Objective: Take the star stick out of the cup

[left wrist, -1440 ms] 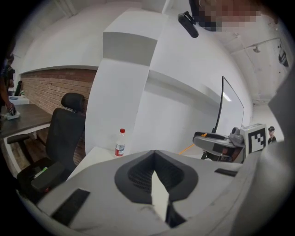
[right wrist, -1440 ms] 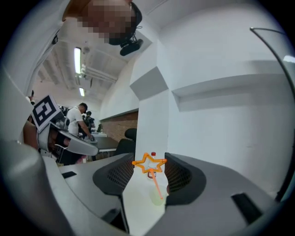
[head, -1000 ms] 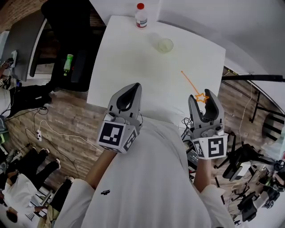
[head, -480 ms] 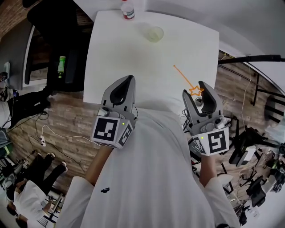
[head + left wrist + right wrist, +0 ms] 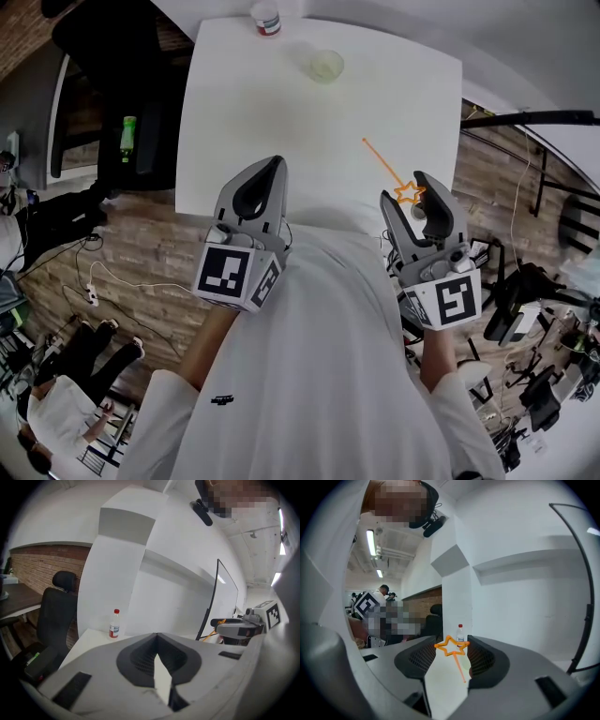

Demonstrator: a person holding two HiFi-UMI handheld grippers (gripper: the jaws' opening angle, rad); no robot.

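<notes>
Star stick [image 5: 385,166] in right tongs [image 5: 405,187], above white table [image 5: 272,112] edge.

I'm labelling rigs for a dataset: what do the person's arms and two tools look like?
Left tool and right tool are grey, each with tapering jaws, dark ribbed pads and a cube of black-and-white square markers. The person wears a white top with white sleeves.

Bright, even indoor light from ceiling tubes [image 5: 371,542], with strong fisheye bending and dark corners.
</notes>
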